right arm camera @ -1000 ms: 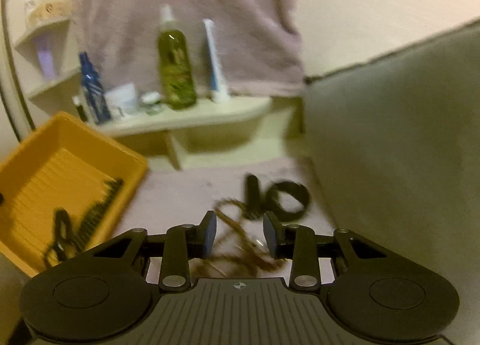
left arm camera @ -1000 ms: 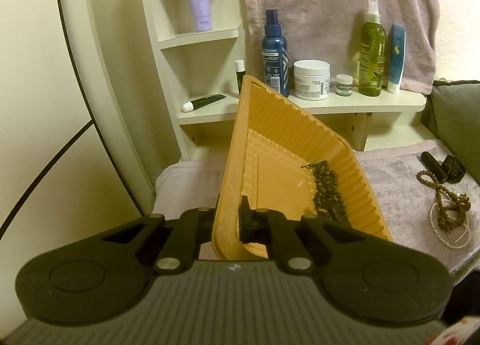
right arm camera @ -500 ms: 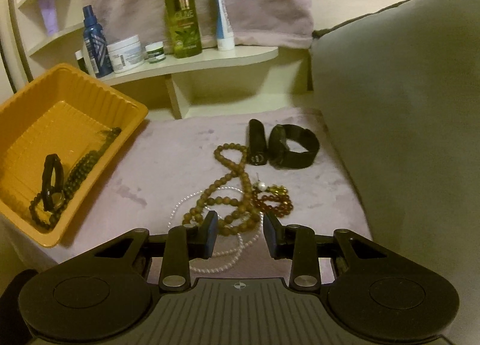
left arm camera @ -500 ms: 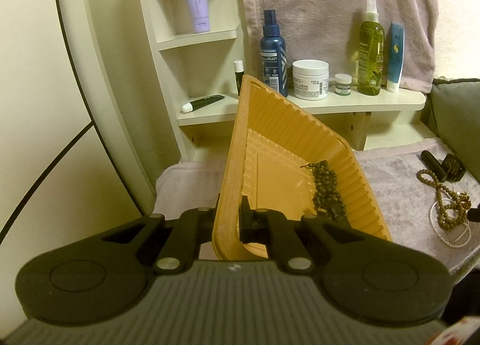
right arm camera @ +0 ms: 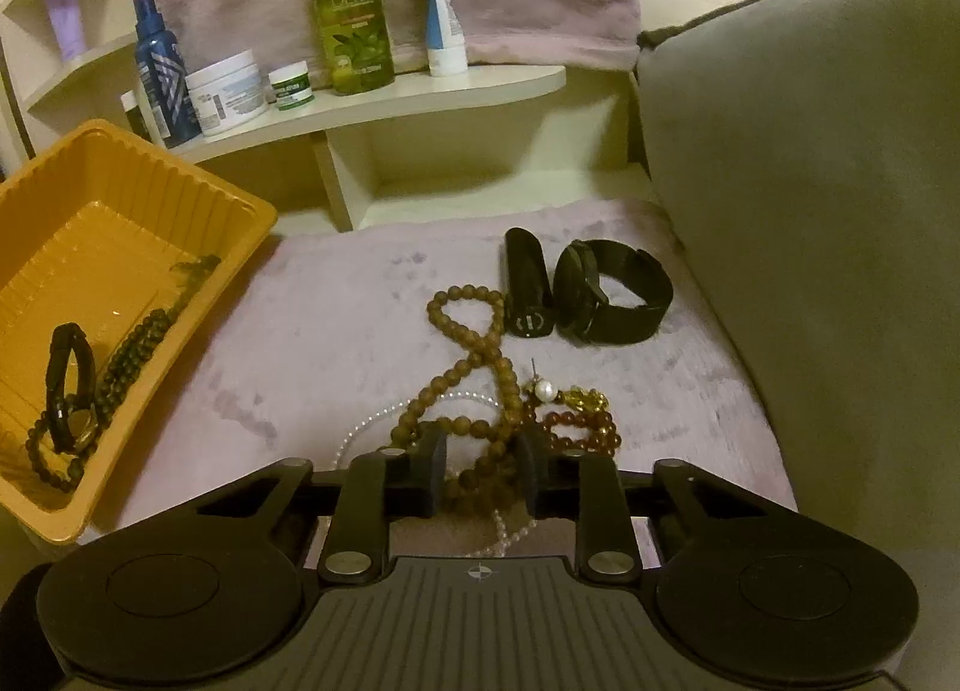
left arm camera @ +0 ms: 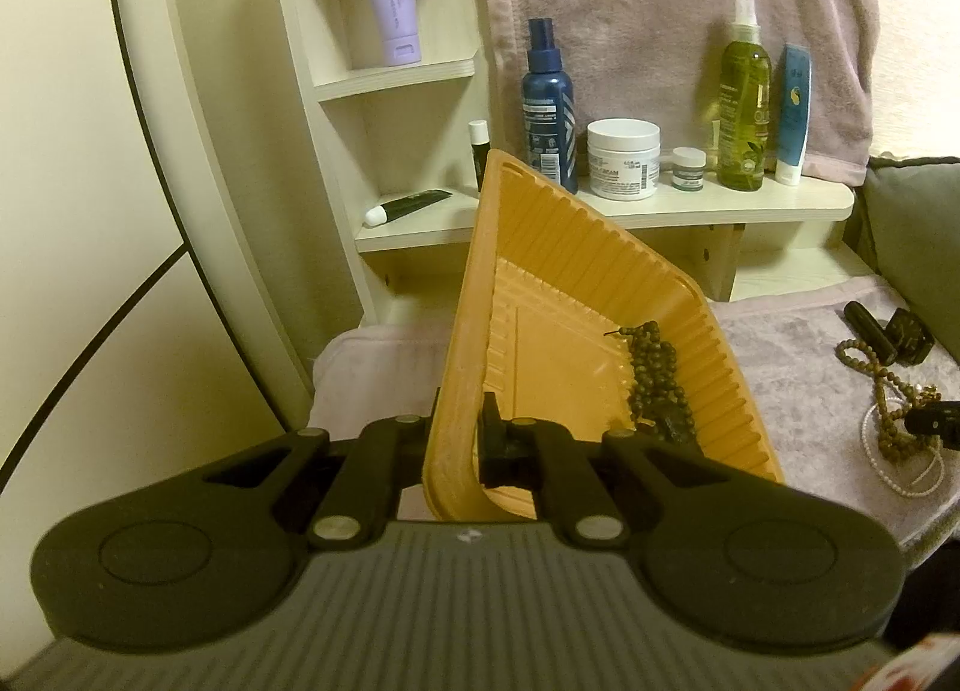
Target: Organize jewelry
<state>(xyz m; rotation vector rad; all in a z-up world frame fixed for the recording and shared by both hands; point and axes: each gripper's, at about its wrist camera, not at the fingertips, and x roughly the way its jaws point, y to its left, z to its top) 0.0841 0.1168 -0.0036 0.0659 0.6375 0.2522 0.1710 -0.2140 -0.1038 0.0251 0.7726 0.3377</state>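
Right wrist: round wooden beads [right arm camera: 474,379]

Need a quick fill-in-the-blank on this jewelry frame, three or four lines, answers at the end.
1. The left gripper is shut on the rim of the ____ tray.
2. Between the fingers of the right gripper lies the brown ____ necklace.
3. The black watch lies on the cloth, right of a black ____.
4. The dark bead strand already lies ____ the tray.

Missing words: orange; bead; cylinder; inside
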